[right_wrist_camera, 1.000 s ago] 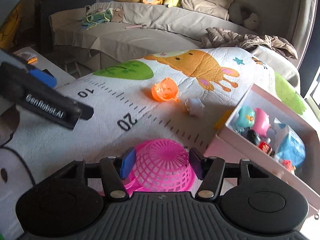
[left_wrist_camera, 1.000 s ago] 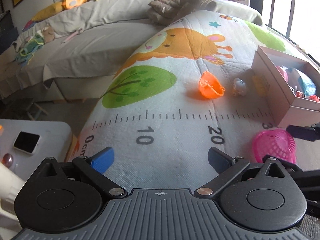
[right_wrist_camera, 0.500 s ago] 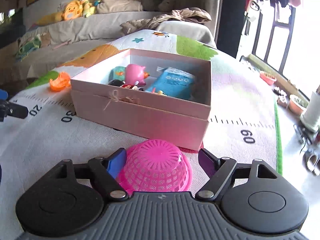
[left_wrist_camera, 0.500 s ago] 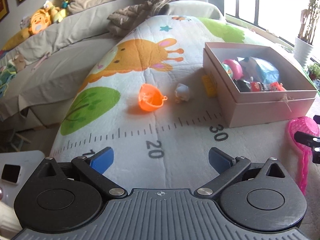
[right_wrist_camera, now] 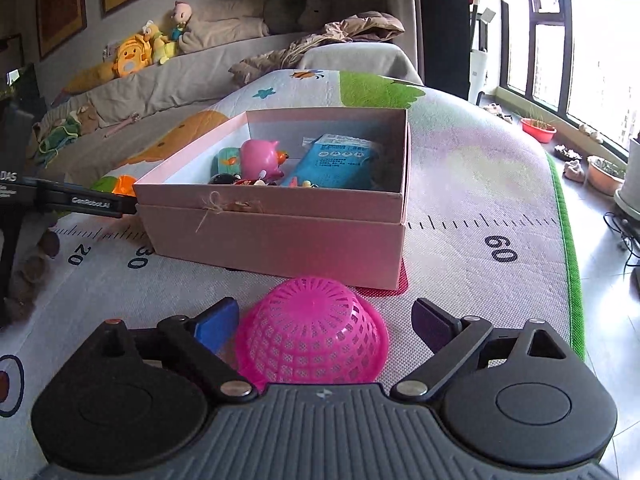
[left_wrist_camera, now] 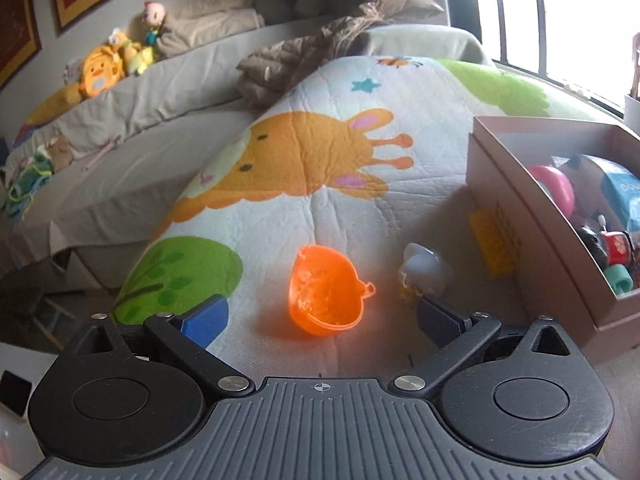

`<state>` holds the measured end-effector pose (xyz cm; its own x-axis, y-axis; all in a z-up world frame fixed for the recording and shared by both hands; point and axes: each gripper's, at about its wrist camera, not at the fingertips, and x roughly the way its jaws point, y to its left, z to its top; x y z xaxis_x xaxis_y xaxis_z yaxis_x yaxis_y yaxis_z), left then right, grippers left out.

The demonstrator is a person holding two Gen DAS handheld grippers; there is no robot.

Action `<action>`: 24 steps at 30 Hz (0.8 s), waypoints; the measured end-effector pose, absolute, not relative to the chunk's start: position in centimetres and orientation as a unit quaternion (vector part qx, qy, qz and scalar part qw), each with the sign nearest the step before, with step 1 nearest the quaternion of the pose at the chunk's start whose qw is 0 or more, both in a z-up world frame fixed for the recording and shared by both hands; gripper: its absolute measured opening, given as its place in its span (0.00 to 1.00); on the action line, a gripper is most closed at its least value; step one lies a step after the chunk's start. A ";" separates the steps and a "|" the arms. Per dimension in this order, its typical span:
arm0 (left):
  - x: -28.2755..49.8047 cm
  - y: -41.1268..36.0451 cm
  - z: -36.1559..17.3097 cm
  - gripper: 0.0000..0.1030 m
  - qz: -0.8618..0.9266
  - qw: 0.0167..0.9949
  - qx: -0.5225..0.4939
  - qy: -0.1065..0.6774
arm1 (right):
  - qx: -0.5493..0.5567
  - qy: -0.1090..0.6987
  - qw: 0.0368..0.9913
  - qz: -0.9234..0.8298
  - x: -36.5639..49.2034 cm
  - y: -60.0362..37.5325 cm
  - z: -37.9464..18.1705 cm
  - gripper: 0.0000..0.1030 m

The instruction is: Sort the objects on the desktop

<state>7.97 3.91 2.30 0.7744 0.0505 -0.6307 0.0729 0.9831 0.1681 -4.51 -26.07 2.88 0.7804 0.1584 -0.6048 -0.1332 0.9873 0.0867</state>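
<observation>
An orange plastic cup [left_wrist_camera: 324,292] lies on its side on the play mat, right between the open fingers of my left gripper [left_wrist_camera: 320,316]. A small white toy [left_wrist_camera: 424,266] and a yellow block [left_wrist_camera: 492,240] lie just right of it, beside the pink box [left_wrist_camera: 520,216]. In the right wrist view a pink mesh basket [right_wrist_camera: 312,344] sits upside down on the mat between the open fingers of my right gripper [right_wrist_camera: 324,320], in front of the pink box [right_wrist_camera: 272,236], which holds several toys.
A grey sofa [left_wrist_camera: 132,128] with stuffed toys runs behind the mat. My left gripper shows in the right wrist view [right_wrist_camera: 76,200] at the box's left. Plant pots [right_wrist_camera: 600,172] stand on the floor by the window, right of the mat edge.
My left gripper has moved forward to the orange cup, which now lies between its fingers. My right gripper has opened wider around the pink basket, which now rests on the mat.
</observation>
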 end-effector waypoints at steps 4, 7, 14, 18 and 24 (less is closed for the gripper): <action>8.9 3.9 2.5 0.82 -0.004 0.939 0.091 0.331 | 0.022 0.325 0.942 0.077 -4.4 -26.1 2.8 0.95; 9.3 3.6 2.4 0.66 -0.004 0.934 0.102 0.343 | 0.026 0.330 0.940 0.076 -4.2 -26.2 2.7 0.95; 7.7 3.3 2.3 0.49 -0.016 0.930 0.120 0.348 | 0.025 0.332 0.940 0.075 -4.2 -26.1 2.7 0.98; 5.8 3.3 2.5 0.49 -0.038 0.927 0.121 0.353 | 0.022 0.332 0.940 0.075 -4.2 -26.0 2.7 1.00; 1.4 2.7 2.9 0.49 -0.097 0.918 0.123 0.364 | 0.022 0.335 0.939 0.071 -4.1 -25.9 2.6 1.00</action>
